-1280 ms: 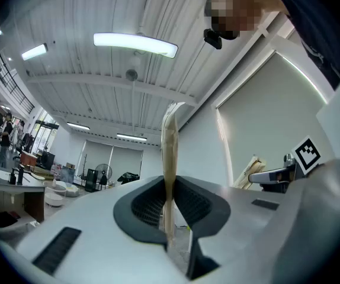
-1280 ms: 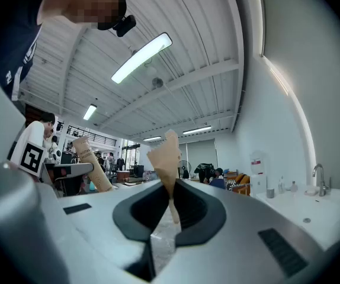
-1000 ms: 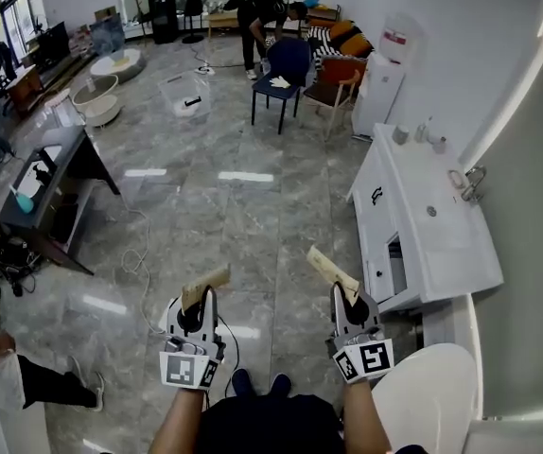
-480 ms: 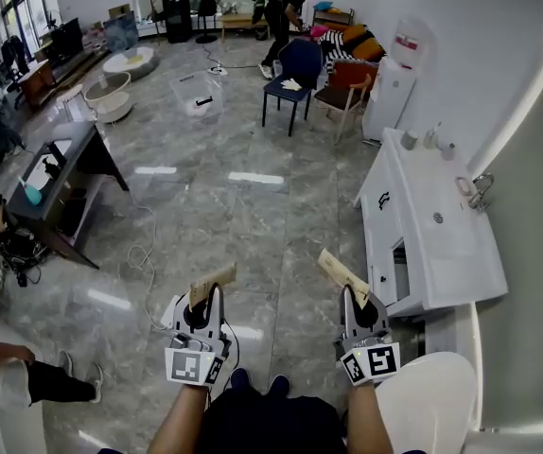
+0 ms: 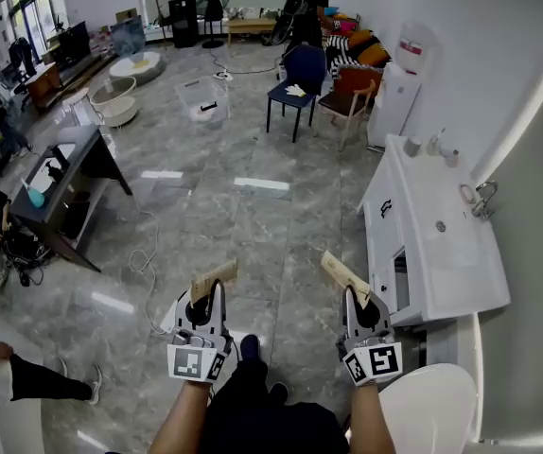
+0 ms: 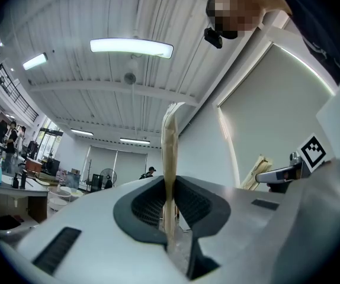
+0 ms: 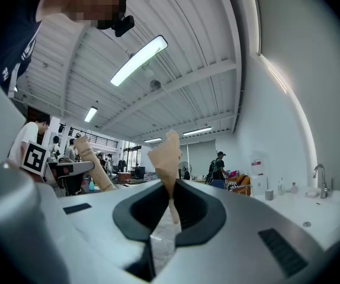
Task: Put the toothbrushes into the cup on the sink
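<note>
The left tongs (image 5: 215, 289) are clamped shut on a paper-wrapped toothbrush (image 5: 214, 279); the right tongs (image 5: 351, 296) are clamped on a second toothbrush (image 5: 344, 275). Print on the wrappers is too small to be read. Both are held above the floor (image 5: 253, 225), well apart from the cup (image 5: 411, 146) on the sink surface (image 5: 446, 263).

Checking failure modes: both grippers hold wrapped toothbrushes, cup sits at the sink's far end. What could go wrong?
1. The left gripper and right gripper each pinch a wrapped toothbrush by one end; the long free end could pivot or slip.
2. The cup stands beside small bottles on the sink; reaching in could knock them over.
</note>
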The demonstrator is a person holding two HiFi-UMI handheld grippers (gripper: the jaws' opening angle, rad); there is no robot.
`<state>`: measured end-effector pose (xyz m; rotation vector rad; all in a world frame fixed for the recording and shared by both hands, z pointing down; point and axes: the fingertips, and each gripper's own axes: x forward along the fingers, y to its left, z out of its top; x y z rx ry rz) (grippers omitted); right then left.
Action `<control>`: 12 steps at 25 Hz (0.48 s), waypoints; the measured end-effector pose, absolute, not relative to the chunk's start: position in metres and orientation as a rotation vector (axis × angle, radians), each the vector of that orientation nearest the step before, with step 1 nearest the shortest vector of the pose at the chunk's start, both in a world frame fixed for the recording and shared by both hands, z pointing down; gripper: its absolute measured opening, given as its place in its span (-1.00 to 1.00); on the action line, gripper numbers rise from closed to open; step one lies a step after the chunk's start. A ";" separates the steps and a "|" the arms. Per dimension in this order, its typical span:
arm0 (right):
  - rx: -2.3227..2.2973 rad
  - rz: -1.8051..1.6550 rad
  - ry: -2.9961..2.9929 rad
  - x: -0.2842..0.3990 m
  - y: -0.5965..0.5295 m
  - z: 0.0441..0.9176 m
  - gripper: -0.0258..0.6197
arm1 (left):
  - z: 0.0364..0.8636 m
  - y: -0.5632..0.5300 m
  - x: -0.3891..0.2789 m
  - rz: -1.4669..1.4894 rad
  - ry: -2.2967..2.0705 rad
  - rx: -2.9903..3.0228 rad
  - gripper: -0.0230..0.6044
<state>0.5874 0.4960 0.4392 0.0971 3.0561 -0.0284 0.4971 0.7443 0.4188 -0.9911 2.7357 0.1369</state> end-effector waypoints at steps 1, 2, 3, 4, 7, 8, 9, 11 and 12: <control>0.098 -0.028 3.057 0.581 0.492 0.440 -0.77 | 0.419 0.740 0.490 0.139 2.735 -0.991 -0.73; 0.097 -0.027 3.058 0.574 0.488 0.441 -0.77 | 0.421 0.735 0.483 0.140 2.734 -0.992 -0.73; 0.098 -0.026 3.058 0.566 0.484 0.442 -0.77 | 0.422 0.731 0.475 0.140 2.731 -0.994 -0.73; 0.098 -0.023 3.058 0.557 0.480 0.443 -0.77 | 0.423 0.726 0.466 0.141 2.727 -0.996 -0.73; 0.099 -0.007 3.057 0.525 0.465 0.446 -0.77 | 0.426 0.708 0.433 0.148 2.717 -1.002 -0.73; 0.098 -0.003 3.059 0.512 0.459 0.448 -0.77 | 0.428 0.702 0.419 0.151 2.717 -1.005 -0.73; 0.095 0.000 3.063 0.497 0.453 0.450 -0.77 | 0.430 0.696 0.403 0.155 2.717 -1.008 -0.73; 0.086 0.001 3.069 0.463 0.442 0.453 -0.77 | 0.432 0.685 0.367 0.170 2.709 -1.017 -0.73; 0.081 -0.003 3.071 0.443 0.437 0.454 -0.77 | 0.431 0.679 0.347 0.180 2.699 -1.024 -0.73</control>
